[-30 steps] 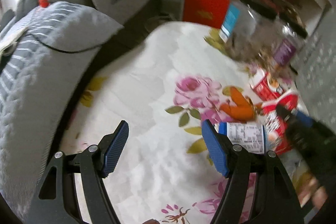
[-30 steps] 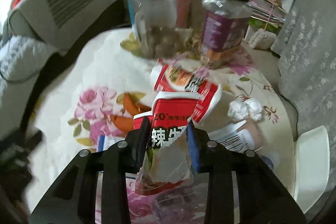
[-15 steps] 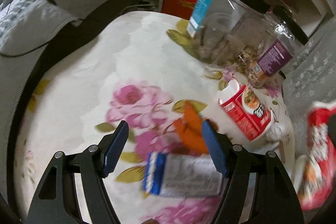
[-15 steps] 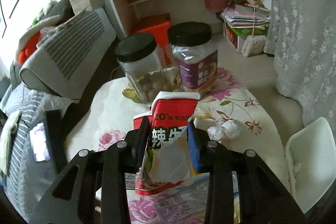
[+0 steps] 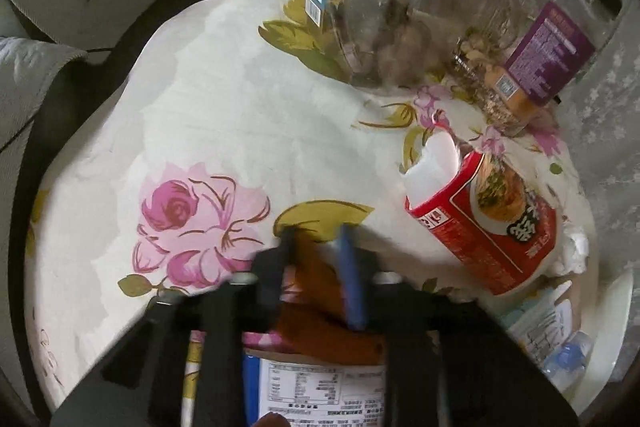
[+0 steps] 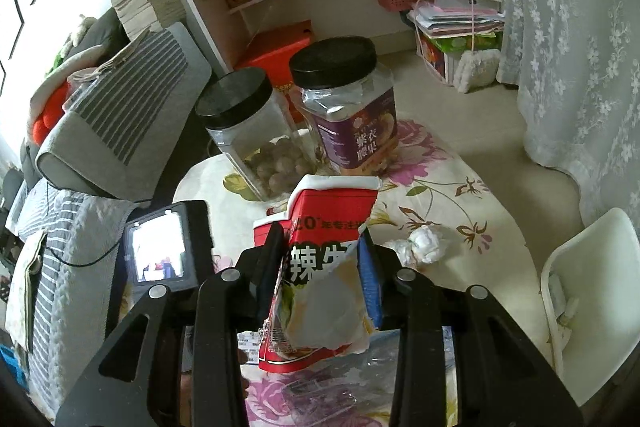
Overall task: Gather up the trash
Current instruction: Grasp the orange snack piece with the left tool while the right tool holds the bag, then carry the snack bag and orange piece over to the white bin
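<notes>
On the flowered tablecloth [image 5: 200, 99] lies an orange piece of peel [image 5: 316, 291]. My left gripper [image 5: 316, 247] points steeply down at it, blurred, and is shut on it. Just below it lies a blue-and-white wrapper [image 5: 320, 391] with a printed label. A red noodle cup [image 5: 492, 223] lies on its side to the right. My right gripper [image 6: 324, 247] is raised over the table, shut on a torn red snack bag [image 6: 328, 291] that sticks up between its fingers.
Two clear jars with black lids [image 6: 248, 131] [image 6: 348, 107] stand at the table's far side. A crumpled tissue [image 6: 424, 243] and clear plastic [image 6: 340, 387] lie on the cloth. A white plastic bin [image 6: 592, 267] stands at the right, grey cushions [image 6: 120, 115] to the left.
My left gripper moved right and down over the table and shut on the orange peel. The right gripper rose with the red bag still in it.
</notes>
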The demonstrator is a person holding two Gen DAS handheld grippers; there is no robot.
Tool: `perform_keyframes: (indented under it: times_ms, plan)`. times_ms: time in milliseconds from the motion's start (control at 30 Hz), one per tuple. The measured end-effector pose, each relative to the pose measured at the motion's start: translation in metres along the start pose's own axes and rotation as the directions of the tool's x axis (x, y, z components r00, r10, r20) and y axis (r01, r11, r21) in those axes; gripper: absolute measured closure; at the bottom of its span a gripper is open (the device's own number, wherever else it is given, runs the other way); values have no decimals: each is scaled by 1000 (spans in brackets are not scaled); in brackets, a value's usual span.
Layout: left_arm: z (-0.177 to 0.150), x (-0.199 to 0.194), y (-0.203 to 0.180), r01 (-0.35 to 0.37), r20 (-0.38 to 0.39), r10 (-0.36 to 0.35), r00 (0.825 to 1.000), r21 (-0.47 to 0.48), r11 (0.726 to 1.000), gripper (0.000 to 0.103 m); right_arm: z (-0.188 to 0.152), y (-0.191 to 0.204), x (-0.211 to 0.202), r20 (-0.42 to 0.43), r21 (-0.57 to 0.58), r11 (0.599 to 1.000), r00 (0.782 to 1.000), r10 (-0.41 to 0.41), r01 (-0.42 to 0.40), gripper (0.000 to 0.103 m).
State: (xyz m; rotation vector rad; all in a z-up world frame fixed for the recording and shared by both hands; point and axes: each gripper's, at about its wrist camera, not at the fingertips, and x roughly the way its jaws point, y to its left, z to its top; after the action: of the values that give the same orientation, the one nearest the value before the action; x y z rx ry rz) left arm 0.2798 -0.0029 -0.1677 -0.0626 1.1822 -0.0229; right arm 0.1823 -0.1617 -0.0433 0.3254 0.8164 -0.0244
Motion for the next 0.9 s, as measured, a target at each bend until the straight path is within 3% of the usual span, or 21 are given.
perform_keyframes:
  times_ms: [233,467,567,667,900]
  plan:
    - [-1,-30,40,136,64,-129,990,-121,983,90,-1,3,-3,6,-10,1000,1000,12,-11,69]
    - [0,-89,82,177,189,-140,972,-196,964,90,-6,19,-17,31,-46,998,999,41,-39,69]
    - [-7,-122,88,118,254,-68,965,-187,975,91,-10,28,-25,43,-75,996,998,51,-48,69]
    - [-12,-148,88,45,326,11,945,-165,985,91,-15,37,-35,66,-108,993,996,52,-45,69]
    - [-50,-213,75,-97,489,155,859,-141,985,91,-28,46,-67,144,-162,986,988,56,-33,69]
